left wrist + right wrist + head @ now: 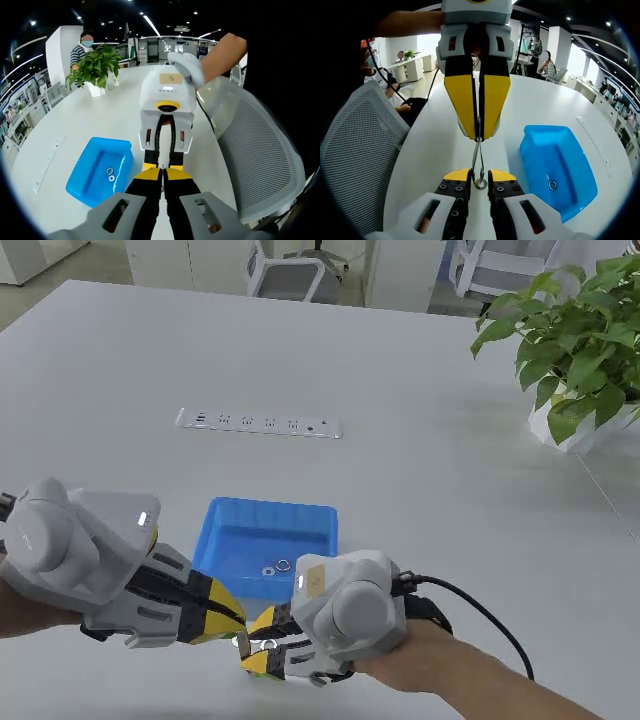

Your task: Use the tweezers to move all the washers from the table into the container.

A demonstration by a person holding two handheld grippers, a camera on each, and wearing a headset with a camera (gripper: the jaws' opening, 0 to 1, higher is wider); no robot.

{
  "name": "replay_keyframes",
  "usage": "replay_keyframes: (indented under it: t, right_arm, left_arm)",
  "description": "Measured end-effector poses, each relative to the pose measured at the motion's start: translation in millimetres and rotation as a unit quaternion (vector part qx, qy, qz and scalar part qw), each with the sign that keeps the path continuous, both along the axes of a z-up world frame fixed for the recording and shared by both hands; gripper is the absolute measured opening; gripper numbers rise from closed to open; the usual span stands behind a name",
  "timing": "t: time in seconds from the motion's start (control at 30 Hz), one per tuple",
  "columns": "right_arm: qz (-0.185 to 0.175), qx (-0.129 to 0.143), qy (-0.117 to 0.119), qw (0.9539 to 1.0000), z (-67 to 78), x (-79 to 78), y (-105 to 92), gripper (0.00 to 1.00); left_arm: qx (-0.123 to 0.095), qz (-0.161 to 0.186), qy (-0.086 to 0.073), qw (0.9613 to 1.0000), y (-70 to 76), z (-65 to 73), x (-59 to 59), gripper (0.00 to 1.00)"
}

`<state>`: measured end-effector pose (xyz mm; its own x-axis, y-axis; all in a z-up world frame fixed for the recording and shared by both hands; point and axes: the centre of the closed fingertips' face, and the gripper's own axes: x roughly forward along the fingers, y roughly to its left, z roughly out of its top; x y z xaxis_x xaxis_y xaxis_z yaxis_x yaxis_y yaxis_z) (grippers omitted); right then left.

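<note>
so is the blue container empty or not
Not empty: two washers lie on the floor of the blue container, seen in the head view and left gripper view.

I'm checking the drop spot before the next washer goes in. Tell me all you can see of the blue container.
The blue container is a shallow rectangular tray, plastic by its look, with rounded corners and an open top. It sits upright and flat on the white table. Two small metal washers lie close together on its floor, toward the wall nearest the person.
</note>
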<state>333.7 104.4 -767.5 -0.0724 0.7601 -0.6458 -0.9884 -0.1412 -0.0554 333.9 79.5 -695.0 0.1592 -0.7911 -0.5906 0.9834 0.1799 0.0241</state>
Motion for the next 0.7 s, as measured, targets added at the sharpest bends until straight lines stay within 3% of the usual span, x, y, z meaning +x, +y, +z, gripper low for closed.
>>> replay_keyframes:
  t: [0.7]
  right_arm:
    - [-0.006,-0.019,-0.001,0.9998,-0.9,-4.1,-0.3,0.08]
  left_arm:
    - [0.004,-0.003,0.002,1.0,-2.4,0.3,-0.8,0.05]
